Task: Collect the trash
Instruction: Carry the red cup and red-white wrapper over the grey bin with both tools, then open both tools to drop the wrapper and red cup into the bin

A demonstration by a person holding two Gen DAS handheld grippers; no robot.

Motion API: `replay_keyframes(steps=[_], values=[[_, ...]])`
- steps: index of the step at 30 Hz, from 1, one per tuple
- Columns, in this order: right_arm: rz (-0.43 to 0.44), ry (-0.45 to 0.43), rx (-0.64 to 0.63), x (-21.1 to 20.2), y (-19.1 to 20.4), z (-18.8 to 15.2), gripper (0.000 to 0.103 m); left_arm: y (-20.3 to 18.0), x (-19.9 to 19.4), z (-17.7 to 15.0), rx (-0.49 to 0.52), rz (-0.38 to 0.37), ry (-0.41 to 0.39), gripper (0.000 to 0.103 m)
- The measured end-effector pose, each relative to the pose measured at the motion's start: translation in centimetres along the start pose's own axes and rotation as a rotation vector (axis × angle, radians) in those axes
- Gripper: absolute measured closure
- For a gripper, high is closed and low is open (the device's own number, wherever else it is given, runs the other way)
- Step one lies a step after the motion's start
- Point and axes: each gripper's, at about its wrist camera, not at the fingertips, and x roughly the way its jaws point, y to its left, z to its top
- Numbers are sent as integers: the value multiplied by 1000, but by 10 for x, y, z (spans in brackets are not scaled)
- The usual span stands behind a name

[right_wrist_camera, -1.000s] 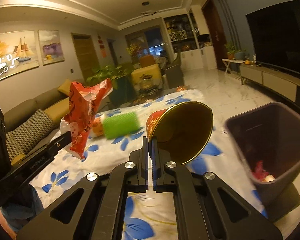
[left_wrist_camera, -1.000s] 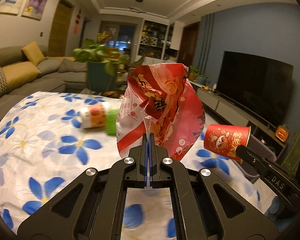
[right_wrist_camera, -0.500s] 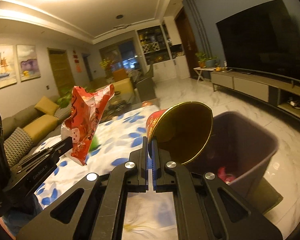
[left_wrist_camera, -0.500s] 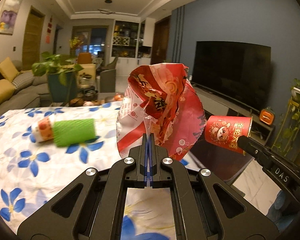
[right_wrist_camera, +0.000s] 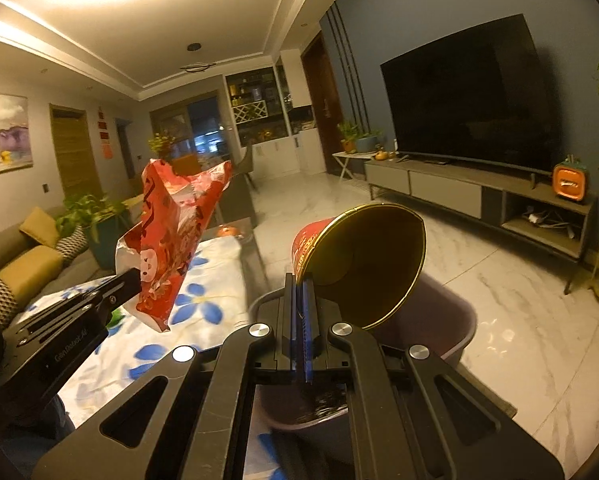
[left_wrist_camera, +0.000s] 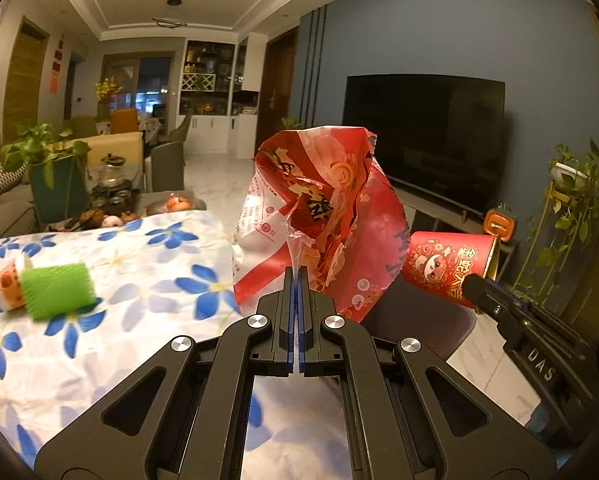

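A red snack bag [left_wrist_camera: 315, 216] is being pinched by the left gripper [left_wrist_camera: 298, 280], and a red paper cup [right_wrist_camera: 359, 264] by the right gripper [right_wrist_camera: 303, 292], above the trash bin [right_wrist_camera: 455, 320]. If released early, the light bag is risking falling beside the rim.

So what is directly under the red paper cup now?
Under the red paper cup, held by the right gripper, is the dark bin. The gripper covers what lies inside the bin.
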Motion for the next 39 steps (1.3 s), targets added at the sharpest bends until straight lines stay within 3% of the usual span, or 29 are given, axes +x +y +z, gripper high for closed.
replay_keyframes(steps=[21, 39], values=[[-32, -14, -11, 15, -9, 6, 100, -35, 54, -9, 22, -55, 58, 103], [-19, -15, 1, 22, -12, 8, 99, -25, 71, -12, -4, -140, 82, 102]])
